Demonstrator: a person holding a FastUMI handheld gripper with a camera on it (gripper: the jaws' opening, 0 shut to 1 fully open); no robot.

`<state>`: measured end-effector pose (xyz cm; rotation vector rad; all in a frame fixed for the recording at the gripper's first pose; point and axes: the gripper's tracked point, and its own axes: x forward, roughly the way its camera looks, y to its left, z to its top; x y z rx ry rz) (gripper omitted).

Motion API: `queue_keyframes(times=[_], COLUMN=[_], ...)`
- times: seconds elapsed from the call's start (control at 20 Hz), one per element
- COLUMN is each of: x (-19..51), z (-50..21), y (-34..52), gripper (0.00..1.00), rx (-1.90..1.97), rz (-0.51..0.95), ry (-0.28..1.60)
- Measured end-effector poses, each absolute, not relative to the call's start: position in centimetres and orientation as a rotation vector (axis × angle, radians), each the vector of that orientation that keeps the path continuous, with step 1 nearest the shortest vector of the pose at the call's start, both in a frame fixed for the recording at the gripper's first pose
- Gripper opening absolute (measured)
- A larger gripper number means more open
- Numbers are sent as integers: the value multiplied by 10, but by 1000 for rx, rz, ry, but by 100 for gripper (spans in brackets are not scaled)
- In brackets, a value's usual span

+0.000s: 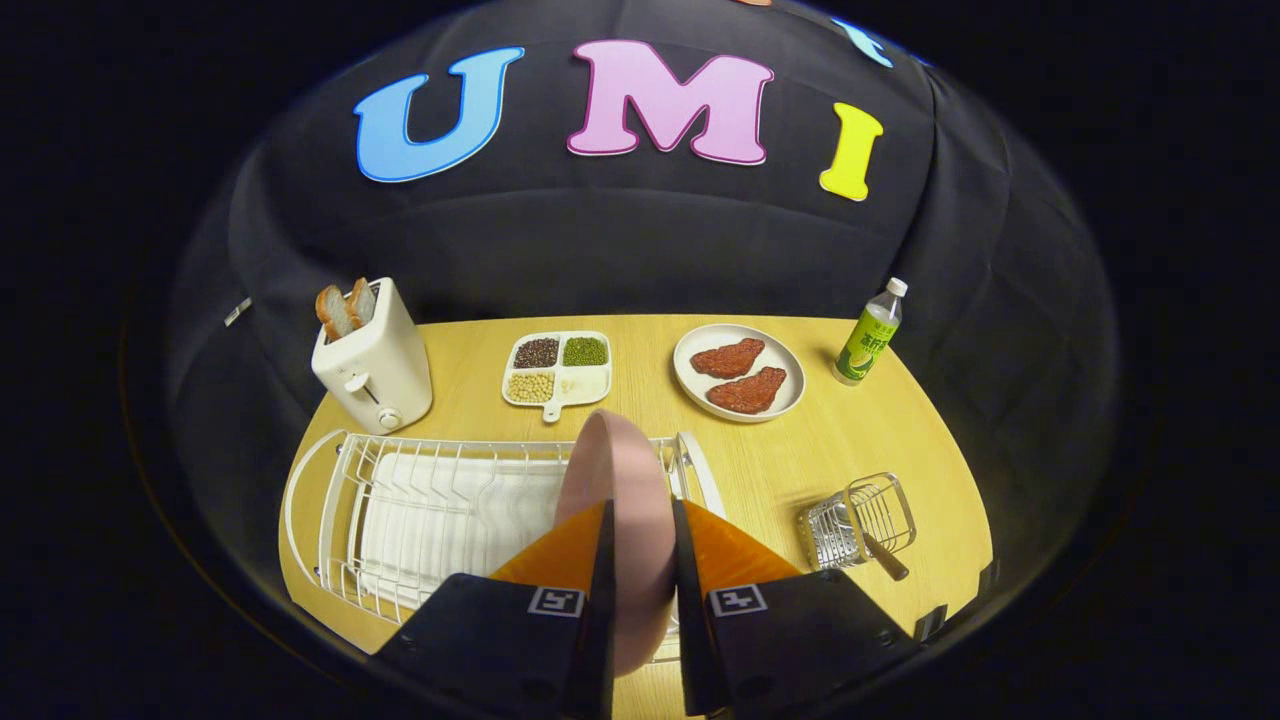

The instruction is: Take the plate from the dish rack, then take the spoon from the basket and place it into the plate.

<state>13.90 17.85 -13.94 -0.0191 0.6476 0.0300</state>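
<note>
A pink plate (620, 480) stands on edge between my two fingers, over the right end of the white wire dish rack (420, 510). My gripper (640, 530) is shut on the plate, one finger pressing each face. Whether the plate still rests in the rack's slots is hidden by the fingers. To the right of the fingers stands a small wire basket (860, 520) with a spoon's brown handle (885, 558) sticking out of it toward me.
Beyond the rack stand a white toaster (375, 365) with bread slices, a divided tray of beans (557, 368), a white plate with two pieces of meat (740, 372) and a green bottle (870, 335). Bare wooden tabletop (770, 465) lies between rack and basket.
</note>
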Motion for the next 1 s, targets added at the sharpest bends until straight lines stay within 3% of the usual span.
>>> queue_keyframes(times=[0.5, 0.8, 1.0], x=[127, 133, 142], z=[-130, -114, -103], y=[204, 220, 198], gripper=[31, 31, 20], rx=[-131, -368, -467], rz=[55, 89, 91], ry=[614, 497, 431])
